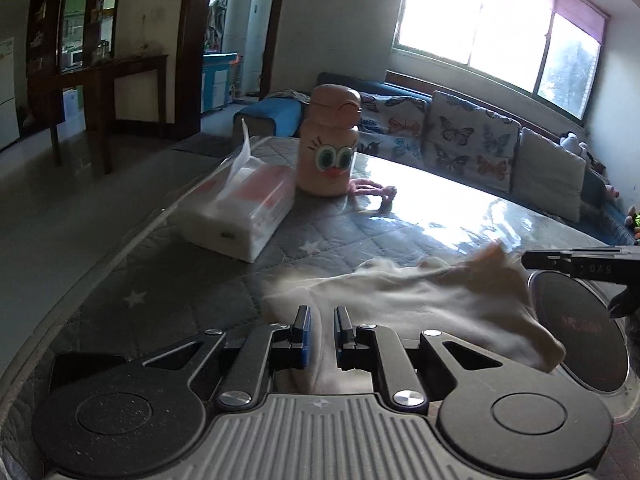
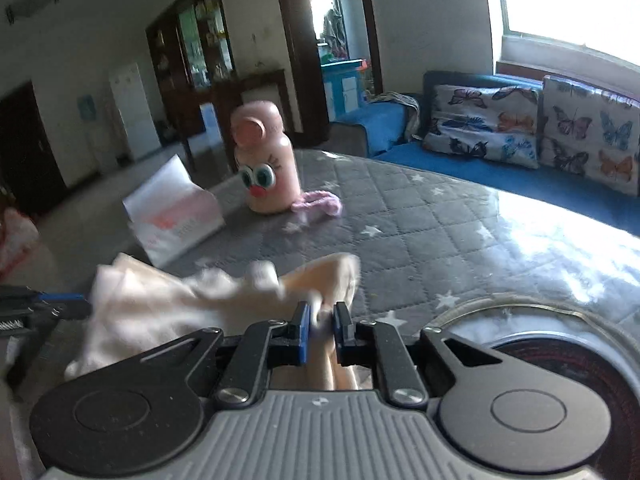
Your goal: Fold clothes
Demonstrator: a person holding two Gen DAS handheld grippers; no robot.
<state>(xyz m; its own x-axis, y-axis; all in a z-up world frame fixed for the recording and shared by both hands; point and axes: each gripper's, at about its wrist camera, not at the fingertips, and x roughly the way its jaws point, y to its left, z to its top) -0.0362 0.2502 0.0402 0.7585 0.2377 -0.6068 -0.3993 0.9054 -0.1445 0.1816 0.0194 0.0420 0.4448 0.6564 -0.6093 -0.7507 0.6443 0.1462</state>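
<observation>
A cream garment [image 1: 420, 296] hangs blurred and stretched between the two grippers, just above the grey star-quilted table [image 1: 180, 280]. One end of it runs between the jaws of my left gripper [image 1: 322, 330], which stand narrow and are shut on it. My right gripper [image 2: 322, 322] pinches the other bunched end of the garment [image 2: 160, 304], with cloth plainly between its fingers. At the right edge of the left wrist view, the right gripper's tip [image 1: 528, 259] meets the cloth. The left gripper's tip [image 2: 86, 304] shows at the left edge of the right wrist view.
A pink bottle with cartoon eyes [image 1: 329, 140] stands at the far side of the table, beside a tissue pack [image 1: 248, 216] and a small pink cloth [image 1: 372, 191]. A round dark disc [image 1: 576, 336] lies at the near right. A sofa with butterfly cushions [image 1: 468, 140] runs behind.
</observation>
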